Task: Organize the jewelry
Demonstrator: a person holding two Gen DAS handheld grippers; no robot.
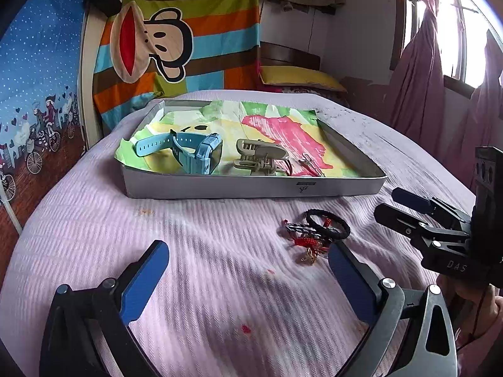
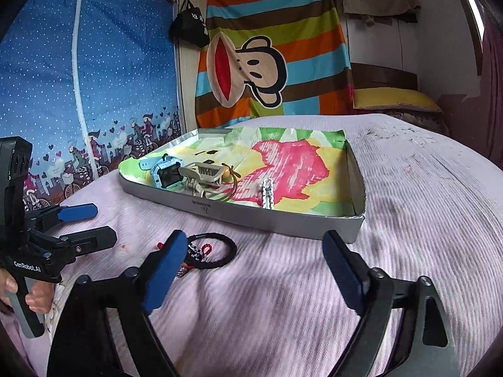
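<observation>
- Left wrist view: the left gripper [image 1: 248, 270] is hovering low over the pale lilac ribbed bedspread [image 1: 195, 238], its blue-padded jaws standing wide apart with nothing between them.
- A black braided cord bracelet [image 1: 328, 224] is lying on the bedspread just beyond the left gripper's right jaw, overlapping a red knotted charm with gold beads [image 1: 309, 246].
- The right gripper [image 1: 405, 207] is showing at the right edge, its jaws apart and empty, pointing toward the bracelet.
- A shallow grey cardboard tray [image 1: 251, 185], lined with a crumpled green, yellow and pink painted paper sheet [image 1: 283, 128], is sitting farther up the bed.
- A light blue plastic wristwatch [image 1: 188, 147] is lying in the tray's left part, with a beige plastic hair claw clip [image 1: 259, 155] just beside it on the right.
- Right wrist view: the right gripper [image 2: 254, 267] is hovering with jaws wide apart and empty; its left jaw is covering part of the bracelet [image 2: 220, 248].
- The left gripper [image 2: 91, 224] is showing at the left, jaws parted.
- In the tray [image 2: 283, 223], a small silver beaded piece [image 2: 267, 193] is lying on the pink patch, to the right of the watch [image 2: 163, 174] and clip [image 2: 202, 176].
</observation>
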